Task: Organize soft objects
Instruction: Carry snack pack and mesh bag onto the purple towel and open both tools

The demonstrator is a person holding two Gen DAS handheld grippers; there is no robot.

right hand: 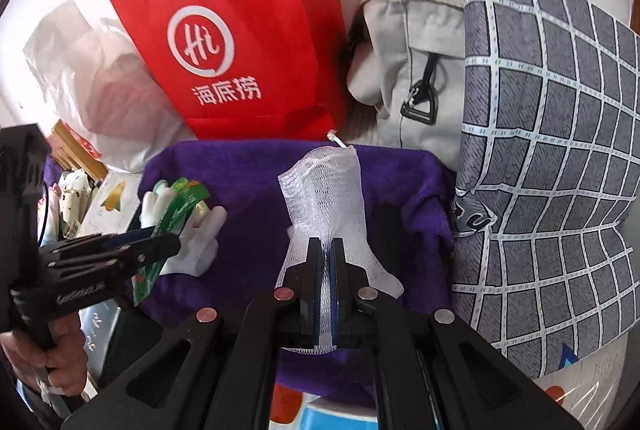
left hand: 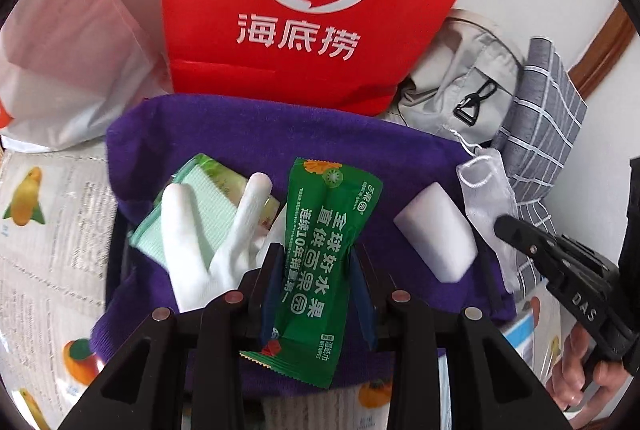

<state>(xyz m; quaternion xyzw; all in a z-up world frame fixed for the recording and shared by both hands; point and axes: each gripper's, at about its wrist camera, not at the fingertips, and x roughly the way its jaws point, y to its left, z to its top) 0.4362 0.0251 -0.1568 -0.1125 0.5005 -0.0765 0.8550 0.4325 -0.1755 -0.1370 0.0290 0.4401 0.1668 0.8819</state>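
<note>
My left gripper is shut on a green wet-wipe packet and holds it above a purple cloth-lined box. In the box lie a white glove, a pale green pack and a white sponge block. My right gripper is shut on a white mesh pouch over the box's right part. The right gripper also shows in the left wrist view, with the pouch. The left gripper shows in the right wrist view with the packet.
A red paper bag stands behind the box, a white plastic bag to its left. A grey fabric bag and a grey checked cushion are at the right. Fruit-printed paper covers the surface.
</note>
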